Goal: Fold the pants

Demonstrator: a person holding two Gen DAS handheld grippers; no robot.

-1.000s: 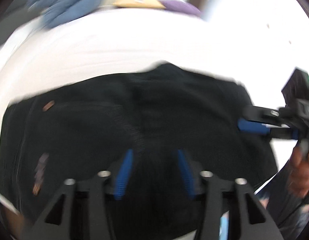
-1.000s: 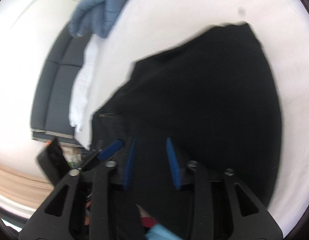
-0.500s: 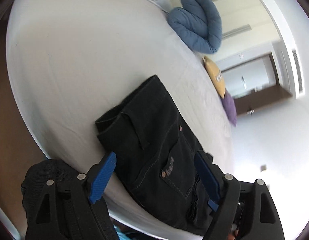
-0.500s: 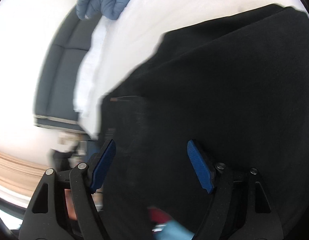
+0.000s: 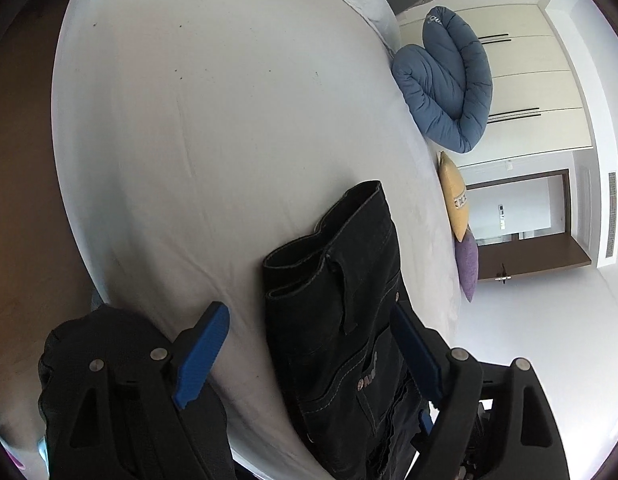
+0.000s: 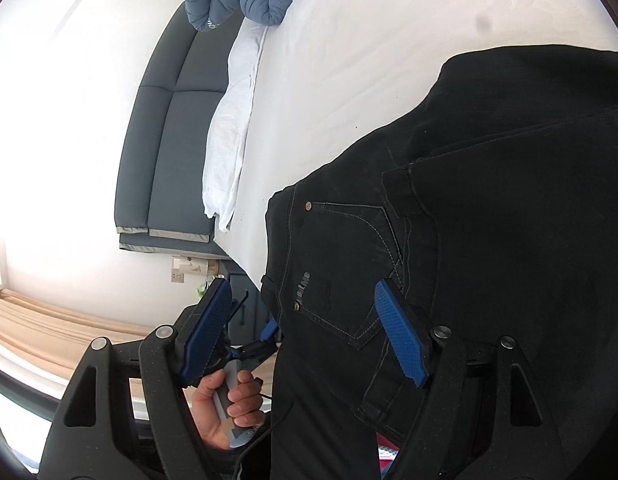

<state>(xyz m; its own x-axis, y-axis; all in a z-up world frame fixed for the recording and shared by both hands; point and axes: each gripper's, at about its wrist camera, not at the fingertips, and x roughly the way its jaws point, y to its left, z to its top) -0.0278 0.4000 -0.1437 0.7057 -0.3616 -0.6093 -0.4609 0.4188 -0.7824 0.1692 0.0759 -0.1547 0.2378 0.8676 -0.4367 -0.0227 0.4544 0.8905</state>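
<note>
Black denim pants (image 5: 349, 300) lie folded in a thick stack on the white bed (image 5: 229, 120), close to its near edge. They also fill the right of the right wrist view (image 6: 489, 220), with a back pocket and rivet showing. My left gripper (image 5: 309, 360) is open, its blue pads either side of the stack's near end, holding nothing. My right gripper (image 6: 309, 332) is open and empty, its jaws wide over the pocket area. The left gripper's handle and the hand on it show in the right wrist view (image 6: 237, 400).
A rolled blue duvet (image 5: 449, 92) lies at the bed's far edge, with a yellow cushion (image 5: 455, 196) and a purple cushion (image 5: 467, 264) beside it. A dark grey headboard (image 6: 165, 128) and a white pillow (image 6: 233, 120) are at the bed's head.
Both grippers have opened from nearly shut to wide and drawn back from the pants. The left view swung from close over the fabric to a wider look across the bed.
</note>
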